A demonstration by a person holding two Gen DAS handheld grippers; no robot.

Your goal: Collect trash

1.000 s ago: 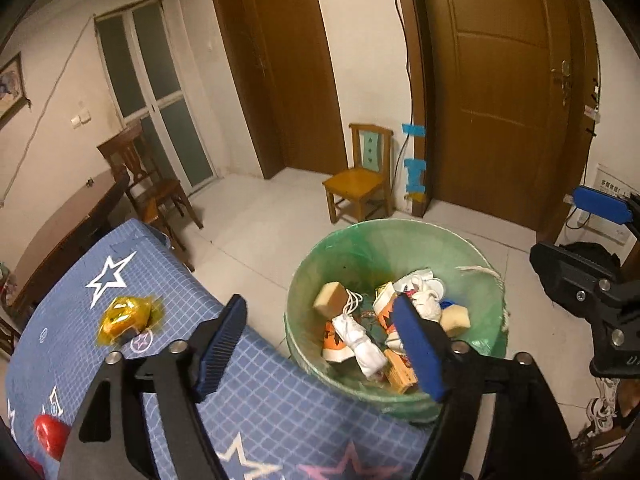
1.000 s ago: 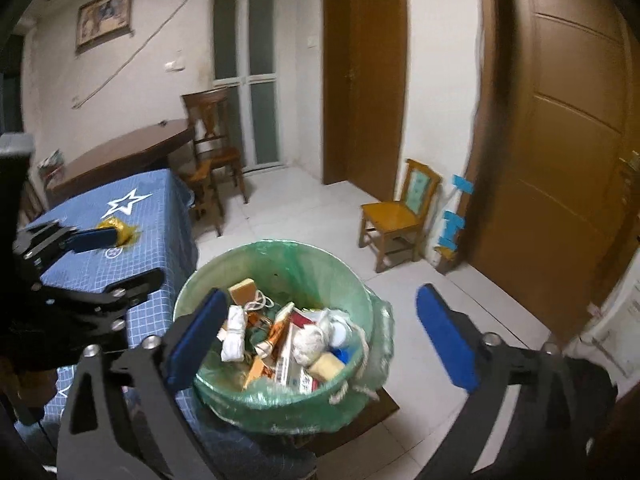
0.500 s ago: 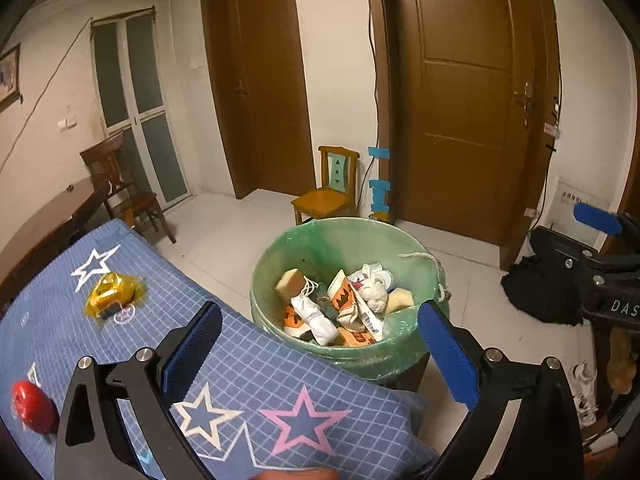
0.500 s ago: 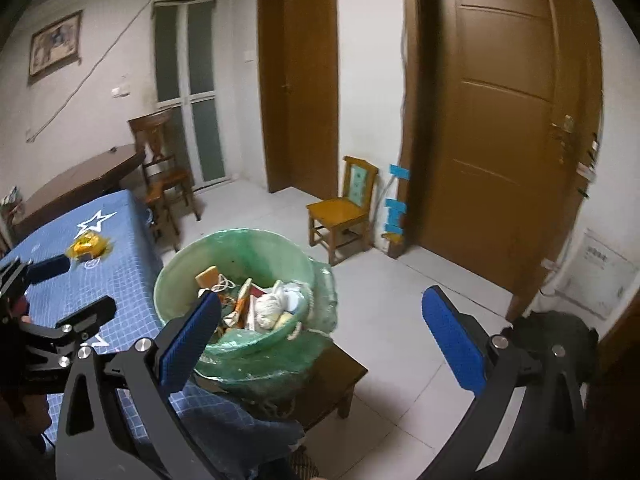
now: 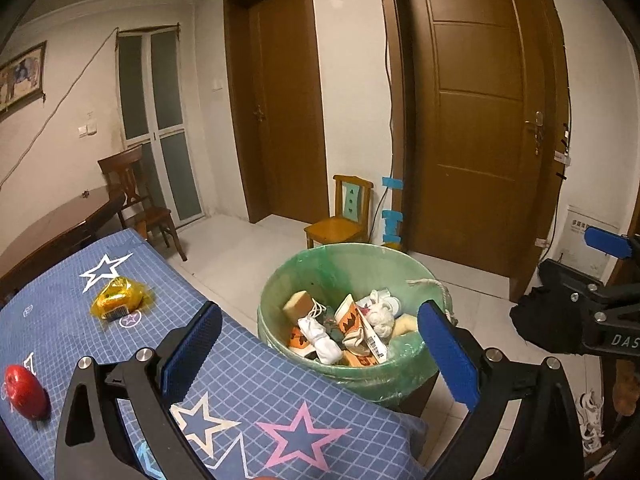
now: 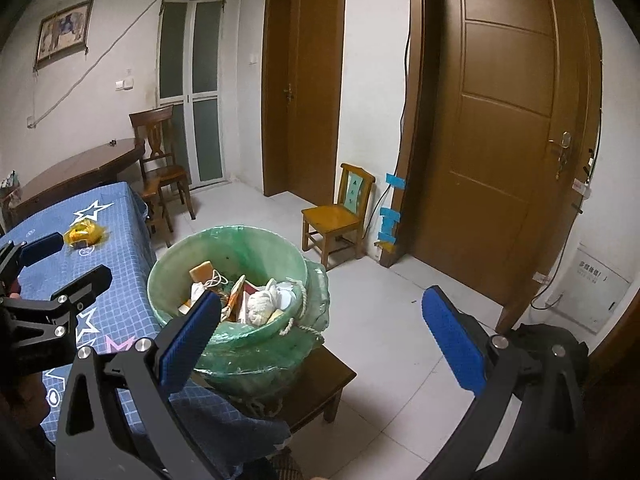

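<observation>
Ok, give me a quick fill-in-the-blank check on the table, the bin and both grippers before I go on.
1. The yellow wrapper lies on the blue tablecloth next to a white ____.
2. The trash bin is lined with a ____ plastic bag.
3. The left gripper and right gripper both have their jaws ____, with nothing held.
4. The bin stands on a low wooden ____ beside the table.

Missing words: star; green; open; stool
</observation>
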